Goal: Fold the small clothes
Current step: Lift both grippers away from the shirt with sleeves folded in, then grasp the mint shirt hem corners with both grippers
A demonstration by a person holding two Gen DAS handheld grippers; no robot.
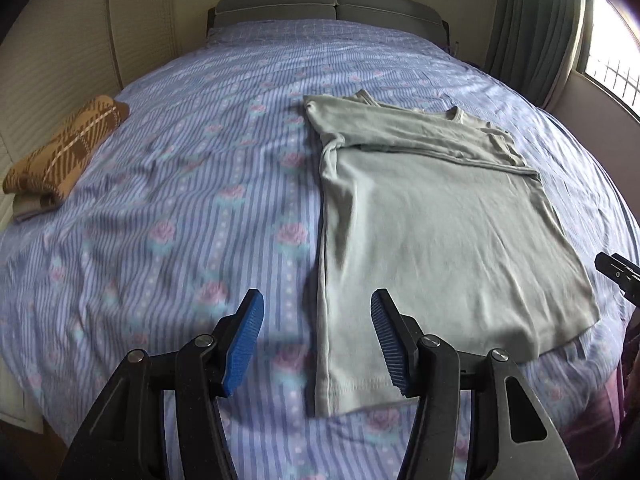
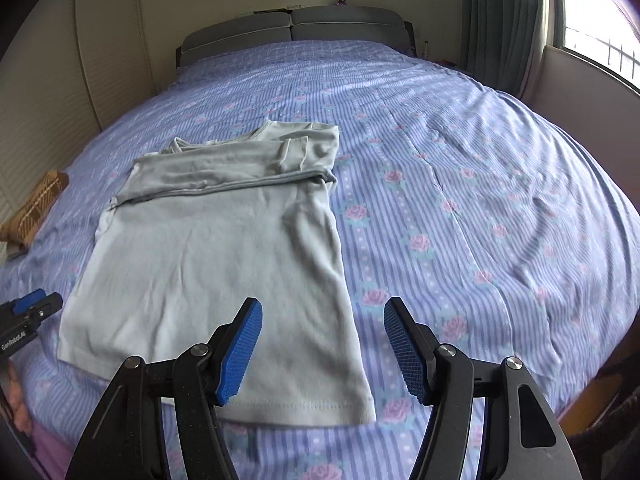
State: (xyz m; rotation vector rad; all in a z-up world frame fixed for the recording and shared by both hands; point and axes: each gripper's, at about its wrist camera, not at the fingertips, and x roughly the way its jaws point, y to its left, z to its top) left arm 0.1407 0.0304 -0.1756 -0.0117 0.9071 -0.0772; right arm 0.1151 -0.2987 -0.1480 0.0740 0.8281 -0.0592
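Bedroom scene: bed (image 1: 200, 184) with blue striped, rose-print sheet (image 2: 460, 208); grey headboard (image 1: 332, 6) at the far edge, green curtain (image 1: 532, 20) and window (image 1: 612, 48) at the far right.

Pale grey-green T-shirt (image 1: 440, 220) lies flat near the bed's near edge, hem towards the cameras, neckline towards the headboard. Both sleeves are folded inward across the chest, forming a layered band below the collar; the lower body is a smooth rectangle with light creases. Stitched hem visible at the near edge.

Left gripper (image 1: 318, 340): jaws spread wide, holding nothing, blue ribbed pads (image 1: 244, 344) straddling the shirt's left hem corner from above. Right gripper (image 2: 322, 348): jaws likewise wide and empty, over the right hem corner. In the right wrist view, the left gripper's body reads "GenRobot.AI".

Folded brown plaid cloth (image 1: 64, 152) sits at the bed's left edge, well apart from the shirt. Nothing lies on the shirt.
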